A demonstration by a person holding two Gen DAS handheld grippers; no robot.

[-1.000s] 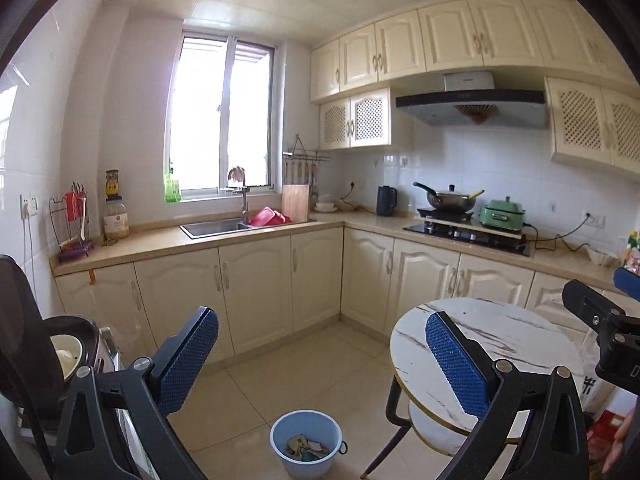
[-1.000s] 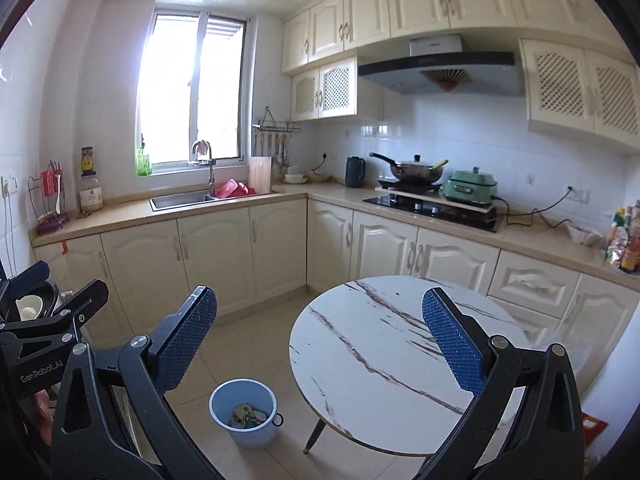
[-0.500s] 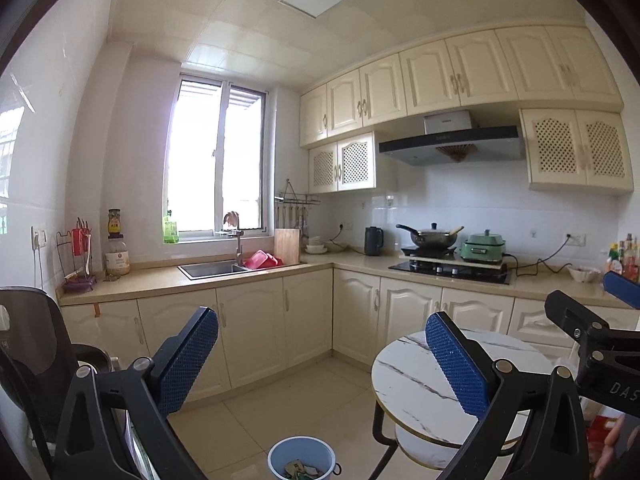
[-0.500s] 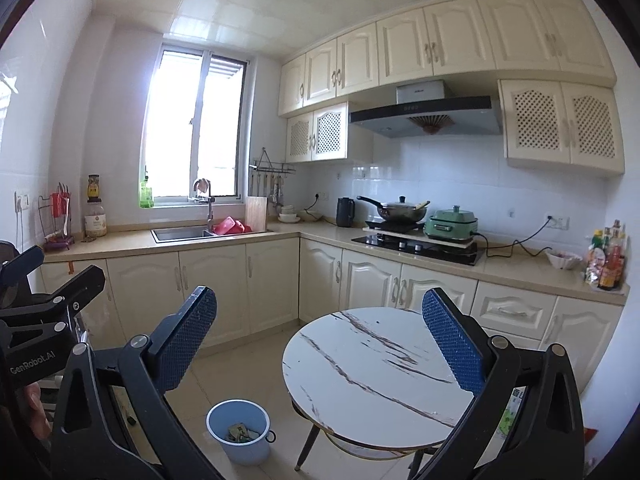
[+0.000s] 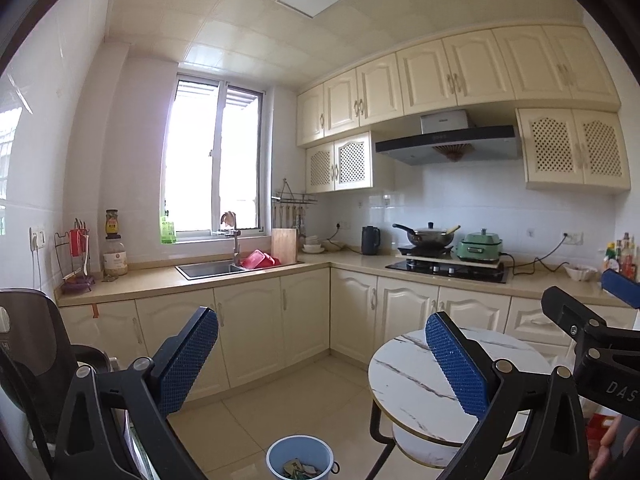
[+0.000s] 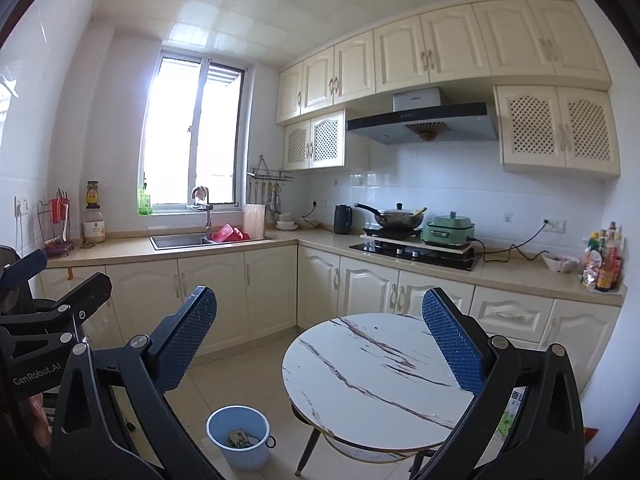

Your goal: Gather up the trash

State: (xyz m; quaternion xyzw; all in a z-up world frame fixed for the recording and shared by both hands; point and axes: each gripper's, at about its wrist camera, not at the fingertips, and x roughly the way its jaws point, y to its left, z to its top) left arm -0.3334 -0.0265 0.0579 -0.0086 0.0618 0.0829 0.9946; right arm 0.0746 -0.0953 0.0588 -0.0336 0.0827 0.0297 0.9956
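A light blue bucket (image 5: pixel 300 458) stands on the tiled floor with scraps of trash (image 5: pixel 298 471) inside; it also shows in the right wrist view (image 6: pixel 239 438), left of the round marble table (image 6: pixel 376 380). My left gripper (image 5: pixel 320 360) is open and empty, held high above the floor. My right gripper (image 6: pixel 320 344) is open and empty, level with the table top. Each gripper shows at the edge of the other's view. The table top (image 5: pixel 416 380) holds nothing.
Cream cabinets and a beige counter (image 6: pixel 248 244) run along the back and right walls, with a sink (image 6: pixel 180 240), hob with wok (image 6: pixel 396 216), green cooker (image 6: pixel 448 232) and kettle (image 6: pixel 343 219). A dark chair (image 5: pixel 28 352) stands at the left.
Both grippers have risen and tilted upward: the ceiling panel has come into view, and the bucket and table have dropped lower in both views. Both stay open.
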